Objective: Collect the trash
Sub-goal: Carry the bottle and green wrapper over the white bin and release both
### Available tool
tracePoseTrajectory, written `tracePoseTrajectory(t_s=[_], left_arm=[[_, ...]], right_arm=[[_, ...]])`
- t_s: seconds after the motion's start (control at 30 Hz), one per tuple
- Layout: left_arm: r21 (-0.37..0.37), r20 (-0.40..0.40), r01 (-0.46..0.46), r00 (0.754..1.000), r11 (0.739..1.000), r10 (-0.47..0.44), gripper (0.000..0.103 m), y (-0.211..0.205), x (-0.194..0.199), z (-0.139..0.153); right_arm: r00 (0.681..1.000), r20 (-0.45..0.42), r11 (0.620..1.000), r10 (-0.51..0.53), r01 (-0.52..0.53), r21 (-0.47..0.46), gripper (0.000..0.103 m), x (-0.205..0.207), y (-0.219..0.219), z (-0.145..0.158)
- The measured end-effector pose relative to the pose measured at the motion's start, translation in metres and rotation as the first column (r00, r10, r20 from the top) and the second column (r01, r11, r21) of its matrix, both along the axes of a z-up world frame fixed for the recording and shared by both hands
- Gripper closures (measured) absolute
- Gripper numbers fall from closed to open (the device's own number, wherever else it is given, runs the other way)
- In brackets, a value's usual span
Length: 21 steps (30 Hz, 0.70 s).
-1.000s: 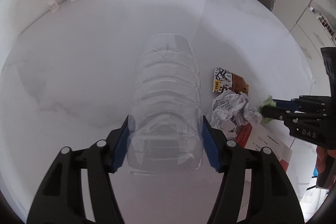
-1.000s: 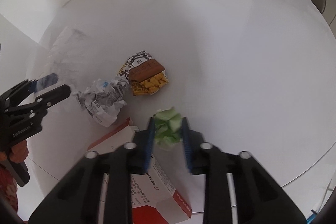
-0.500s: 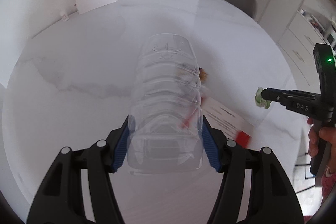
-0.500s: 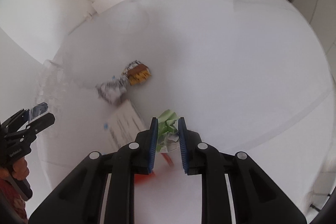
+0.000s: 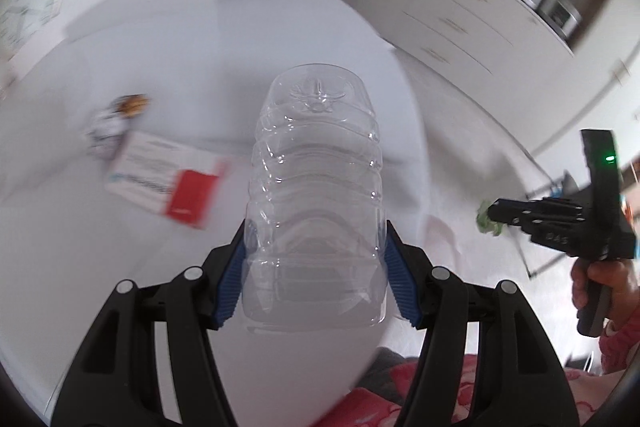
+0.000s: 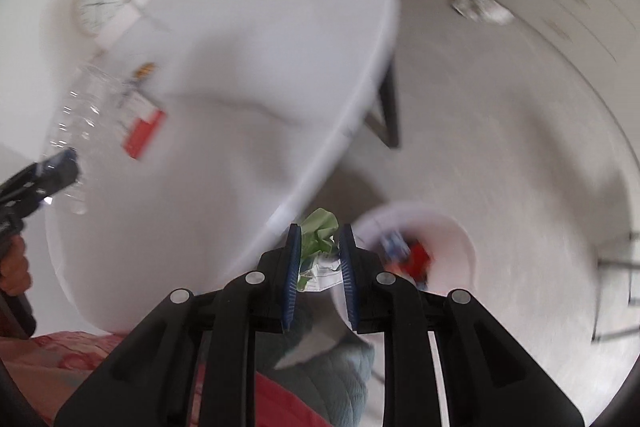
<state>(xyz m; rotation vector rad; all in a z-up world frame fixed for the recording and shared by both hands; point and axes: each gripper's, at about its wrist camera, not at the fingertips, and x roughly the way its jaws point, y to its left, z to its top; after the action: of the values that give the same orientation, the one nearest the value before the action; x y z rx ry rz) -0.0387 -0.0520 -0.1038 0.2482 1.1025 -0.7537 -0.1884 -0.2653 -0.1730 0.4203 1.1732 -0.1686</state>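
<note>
Left wrist view: our left gripper (image 5: 314, 273) is clamped on a clear plastic bottle (image 5: 316, 187), blue pads pressing both sides, bottle base pointing away over the white table (image 5: 200, 39). A red-and-white box (image 5: 164, 179) and a blurred wrapper (image 5: 116, 119) lie on the table. Far right, our right gripper (image 5: 490, 217) pinches a green wad (image 5: 486, 221).

Right wrist view: right gripper fingers are nearly together, squeezing the green wad (image 6: 318, 233) past the table edge (image 6: 352, 107). A white bin (image 6: 452, 239) with red and blue scraps sits on the floor just beyond. The bottle (image 6: 76, 115) shows far left.
</note>
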Motion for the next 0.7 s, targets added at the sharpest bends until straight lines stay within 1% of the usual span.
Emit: tracePoseTrajectory(t_s=[0.1, 0.17, 0.2, 0.23, 0.27, 0.3, 0.33, 0.37, 0.4, 0.47, 0.5, 0.6, 0.7], left_arm=[[0.011, -0.002, 0.056, 0.998, 0.998, -0.056, 0.043, -0.027, -0.027, -0.003], [0.027, -0.008, 0.091, 0.996, 0.996, -0.090, 0.043, -0.047, -0.044, -0.006], [0.033, -0.010, 0.103, 0.995, 0.994, -0.103, 0.043, -0.054, -0.051, -0.007], [0.038, -0.012, 0.115, 0.993, 0.993, -0.115, 0.043, -0.063, -0.062, -0.009], [0.044, -0.013, 0.127, 0.992, 0.991, -0.127, 0.043, -0.068, -0.066, -0.010], [0.054, -0.013, 0.143, 0.990, 0.988, -0.143, 0.043, -0.076, -0.074, -0.011], [0.063, -0.013, 0.157, 0.988, 0.986, -0.157, 0.043, -0.083, -0.080, -0.012], [0.073, -0.015, 0.176, 0.984, 0.982, -0.175, 0.043, -0.090, -0.087, -0.014], [0.080, -0.016, 0.190, 0.982, 0.979, -0.189, 0.043, -0.096, -0.093, -0.015], [0.086, -0.020, 0.215, 0.977, 0.973, -0.214, 0.043, -0.106, -0.102, -0.016], [0.088, -0.024, 0.231, 0.973, 0.969, -0.230, 0.043, -0.113, -0.108, -0.018], [0.095, -0.042, 0.280, 0.960, 0.955, -0.277, 0.043, -0.134, -0.119, -0.026], [0.098, -0.066, 0.320, 0.947, 0.942, -0.315, 0.043, -0.153, -0.127, -0.035]], right_arm=[[0.999, -0.029, 0.999, -0.039, 0.040, 0.024, 0.083, -0.021, -0.018, -0.024], [0.998, -0.048, 0.998, -0.043, 0.044, 0.034, 0.083, -0.029, -0.026, -0.040], [0.997, -0.064, 0.999, -0.032, 0.035, 0.042, 0.080, -0.031, -0.028, -0.050], [0.997, -0.077, 0.999, -0.019, 0.023, 0.046, 0.075, -0.033, -0.029, -0.057], [0.996, -0.084, 0.999, -0.010, 0.014, 0.045, 0.064, -0.036, -0.030, -0.061], [0.995, -0.098, 1.000, -0.005, 0.008, 0.030, 0.028, -0.040, -0.031, -0.067], [0.995, -0.103, 1.000, -0.013, 0.012, -0.014, 0.005, -0.043, -0.031, -0.068], [0.995, -0.094, 0.997, -0.029, 0.022, -0.077, 0.002, -0.047, -0.030, -0.066], [0.995, -0.092, 0.995, -0.027, 0.018, -0.101, 0.002, -0.047, -0.030, -0.066], [0.993, -0.117, 0.995, -0.012, 0.000, -0.101, 0.002, -0.052, -0.034, -0.068], [0.992, -0.123, 0.995, -0.022, 0.009, -0.102, 0.003, -0.056, -0.038, -0.069], [0.991, -0.125, 0.994, -0.052, 0.040, -0.099, 0.003, -0.070, -0.052, -0.068], [0.987, -0.117, 0.991, -0.107, 0.096, -0.096, 0.003, -0.088, -0.069, -0.064]])
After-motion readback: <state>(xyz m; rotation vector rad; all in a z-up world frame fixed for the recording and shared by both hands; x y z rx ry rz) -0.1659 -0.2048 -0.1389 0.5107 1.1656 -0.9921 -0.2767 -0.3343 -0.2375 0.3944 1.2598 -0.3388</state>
